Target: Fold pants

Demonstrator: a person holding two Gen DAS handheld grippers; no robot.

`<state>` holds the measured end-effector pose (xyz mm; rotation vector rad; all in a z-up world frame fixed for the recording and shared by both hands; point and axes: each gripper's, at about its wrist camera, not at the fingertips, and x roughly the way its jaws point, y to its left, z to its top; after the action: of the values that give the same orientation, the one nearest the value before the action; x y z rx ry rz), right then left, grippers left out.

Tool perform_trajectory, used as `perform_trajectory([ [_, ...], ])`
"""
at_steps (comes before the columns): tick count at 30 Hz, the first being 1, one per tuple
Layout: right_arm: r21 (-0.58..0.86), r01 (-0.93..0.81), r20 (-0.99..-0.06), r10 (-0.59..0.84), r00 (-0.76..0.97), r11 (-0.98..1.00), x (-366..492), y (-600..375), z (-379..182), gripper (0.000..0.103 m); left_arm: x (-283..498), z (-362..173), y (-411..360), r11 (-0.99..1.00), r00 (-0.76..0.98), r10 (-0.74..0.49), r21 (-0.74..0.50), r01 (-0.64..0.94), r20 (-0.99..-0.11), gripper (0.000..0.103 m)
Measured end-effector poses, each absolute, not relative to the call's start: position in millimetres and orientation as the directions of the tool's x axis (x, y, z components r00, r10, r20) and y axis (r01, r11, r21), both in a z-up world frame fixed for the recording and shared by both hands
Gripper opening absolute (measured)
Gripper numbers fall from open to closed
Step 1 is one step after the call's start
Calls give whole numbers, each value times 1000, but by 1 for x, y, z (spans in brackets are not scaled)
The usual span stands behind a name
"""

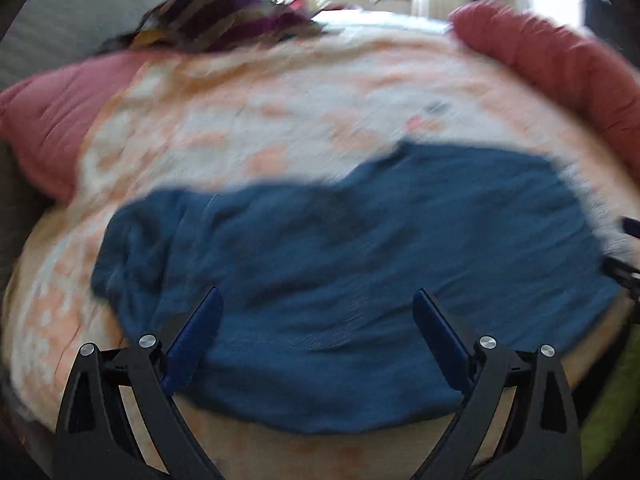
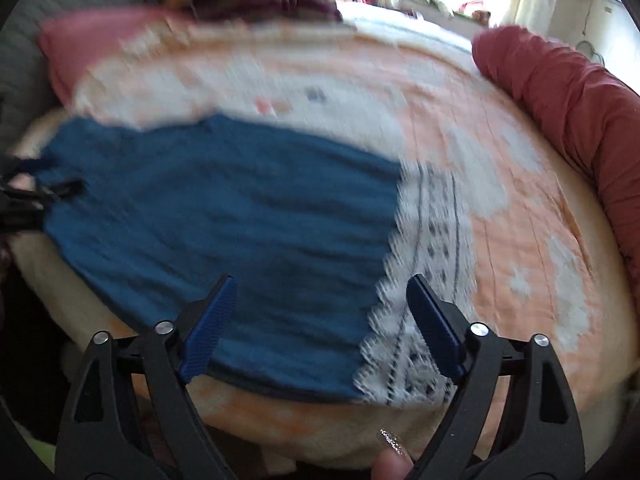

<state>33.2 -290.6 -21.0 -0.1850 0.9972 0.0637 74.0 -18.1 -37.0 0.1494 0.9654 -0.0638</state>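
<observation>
Blue pants (image 1: 340,272) lie spread flat on a peach and white bedspread (image 1: 248,128), near its front edge. In the right wrist view the same pants (image 2: 224,220) end on the right in a white lace hem (image 2: 424,280). My left gripper (image 1: 318,300) hovers open above the pants' near edge, nothing between its blue pads. My right gripper (image 2: 320,286) is open too, above the seam where blue cloth meets lace. The other gripper shows at the left edge of the right wrist view (image 2: 24,200). Both views are blurred by motion.
A red rolled bolster (image 2: 560,92) runs along the bed's right side. A pink pillow (image 1: 52,128) and a dark striped heap of cloth (image 1: 224,20) lie at the far left. A fingertip with a glittery nail (image 2: 394,454) shows at the bottom.
</observation>
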Motion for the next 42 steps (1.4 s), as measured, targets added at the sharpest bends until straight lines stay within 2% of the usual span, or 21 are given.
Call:
perform_trajectory([
  [2, -153, -93, -908, -103, 406, 984, 37, -307, -48, 85, 73, -48, -5, 991, 537, -16, 58, 121, -843, 95],
  [4, -60, -63, -915, -30, 402, 996, 31, -321, -48, 85, 67, -48, 2, 991, 544, -48, 28, 131, -838, 95],
  [9, -56, -44, -903, -32, 427, 997, 24, -323, -47, 85, 65, -41, 12, 991, 553, -109, -45, 129, -826, 95],
  [12, -56, -30, -876, -34, 480, 998, 19, -322, -37, 87, 56, -10, 16, 983, 616, -179, -110, 148, -768, 95],
  [15, 14, -30, -801, 29, 598, 999, 10, -322, -8, 91, 68, 20, 13, 982, 676, -179, -85, 170, -715, 95],
  [17, 40, -43, -775, 58, 629, 998, 17, -319, 3, 92, 87, 26, 10, 980, 670, -189, -90, 180, -718, 95],
  [18, 28, -52, -773, 54, 632, 998, 24, -314, 7, 92, 98, 25, 7, 979, 655, -188, -89, 181, -732, 93],
  [21, -2, -111, -761, 70, 646, 994, 46, -295, 12, 92, 131, 11, -8, 972, 586, -221, -124, 201, -779, 73],
  [25, 20, -180, -785, 127, 606, 983, 84, -277, -2, 93, 147, -13, -28, 953, 523, -284, -179, 243, -804, 73],
  [29, 24, -102, -850, 74, 522, 994, 122, -287, -36, 93, 154, -49, -31, 975, 488, -193, -109, 195, -851, 75],
  [31, 7, -46, -875, 29, 484, 999, 126, -303, -50, 93, 156, -58, -26, 974, 490, -201, -120, 192, -848, 75],
  [33, 84, -33, -869, 89, 487, 996, 122, -318, -52, 92, 156, -58, -28, 974, 501, -187, -93, 207, -845, 76],
  [34, 76, -17, -866, 75, 495, 997, 120, -320, -50, 93, 156, -59, -28, 975, 513, -177, -79, 206, -840, 76],
  [36, -38, 19, -853, -42, 520, 999, 116, -320, -50, 93, 159, -62, -22, 976, 525, -192, -104, 193, -829, 76],
  [39, 16, 35, -842, -5, 539, 999, 108, -326, -49, 93, 153, -54, -23, 975, 546, -192, -97, 198, -816, 76],
  [42, -11, 74, -815, -52, 577, 997, 91, -326, -33, 94, 146, -40, -22, 976, 562, -191, -97, 193, -804, 86],
])
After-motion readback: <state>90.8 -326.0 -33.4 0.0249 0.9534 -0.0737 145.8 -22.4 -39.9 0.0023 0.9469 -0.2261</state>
